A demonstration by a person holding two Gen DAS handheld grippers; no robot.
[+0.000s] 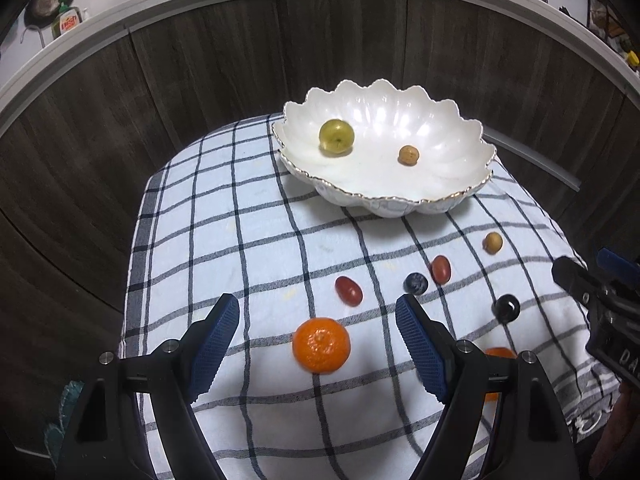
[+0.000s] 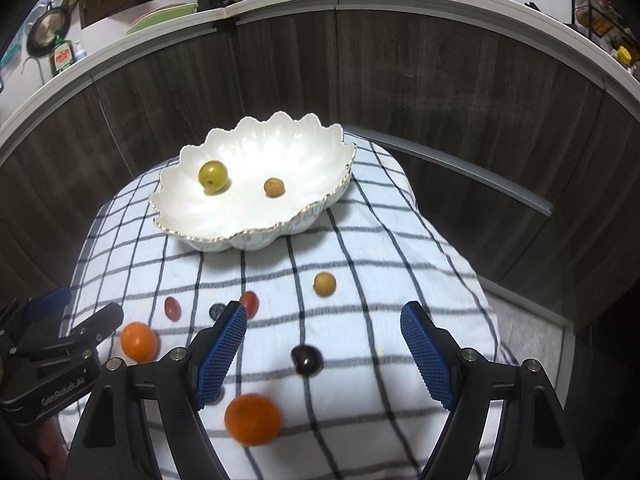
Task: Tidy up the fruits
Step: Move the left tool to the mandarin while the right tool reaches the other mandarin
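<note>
A white scalloped bowl (image 1: 400, 202) (image 2: 256, 236) on the checked cloth holds a green round fruit (image 1: 337, 137) (image 2: 213, 176) and a small tan fruit (image 1: 409, 155) (image 2: 274, 187). Loose on the cloth lie two oranges (image 1: 321, 345) (image 2: 252, 419), two red oval fruits (image 1: 349, 291) (image 1: 441, 269), a blueberry (image 1: 415, 283), a dark cherry (image 1: 506, 308) (image 2: 307, 359) and another tan fruit (image 1: 492, 242) (image 2: 324, 284). My left gripper (image 1: 317, 304) hovers open over the near orange. My right gripper (image 2: 323, 312) hovers open above the cherry. Neither holds anything.
The blue-checked cloth (image 1: 248, 240) (image 2: 400, 248) covers a small raised surface with drop-offs on every side. Dark wood-grain panels (image 1: 200, 80) rise behind it under a white counter edge. The second orange (image 1: 498, 354) (image 2: 139, 342) lies between the two grippers.
</note>
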